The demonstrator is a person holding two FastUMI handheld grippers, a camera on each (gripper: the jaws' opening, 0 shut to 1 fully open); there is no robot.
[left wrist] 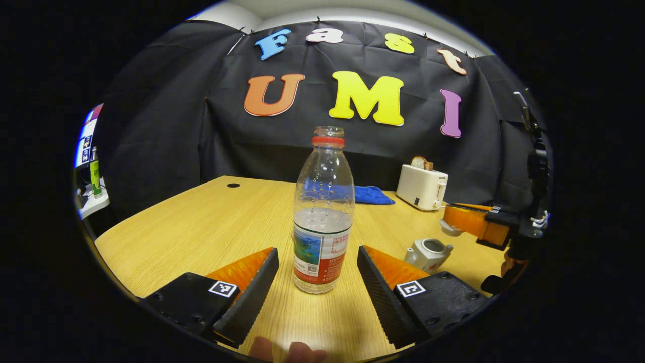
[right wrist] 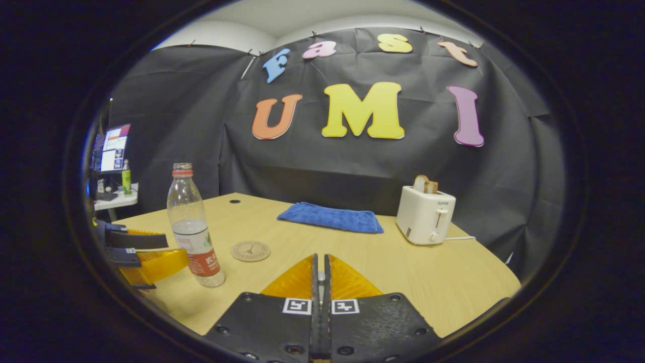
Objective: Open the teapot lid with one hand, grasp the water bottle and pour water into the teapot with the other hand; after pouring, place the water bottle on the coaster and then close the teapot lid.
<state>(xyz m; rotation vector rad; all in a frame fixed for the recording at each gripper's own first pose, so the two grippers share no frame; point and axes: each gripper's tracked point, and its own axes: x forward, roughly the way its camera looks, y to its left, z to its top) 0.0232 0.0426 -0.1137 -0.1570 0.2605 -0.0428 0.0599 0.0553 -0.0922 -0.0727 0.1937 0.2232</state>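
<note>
Left gripper (left wrist: 317,275) jaws wide apart, flanking uncapped water bottle (left wrist: 323,212) about one-third full, upright on wooden table (left wrist: 201,222), lidless white teapot (left wrist: 428,253) to its right, right gripper (right wrist: 320,276) jaws together, possibly pinching teapot lid, coaster (right wrist: 250,250) bare, toaster (right wrist: 425,215) holding bread.

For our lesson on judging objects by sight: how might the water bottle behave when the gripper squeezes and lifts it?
The water bottle looks thin clear plastic, so it may flex. It seems under half full, so probably light. Tall, narrow and uncapped, it could tip and spill.
</note>
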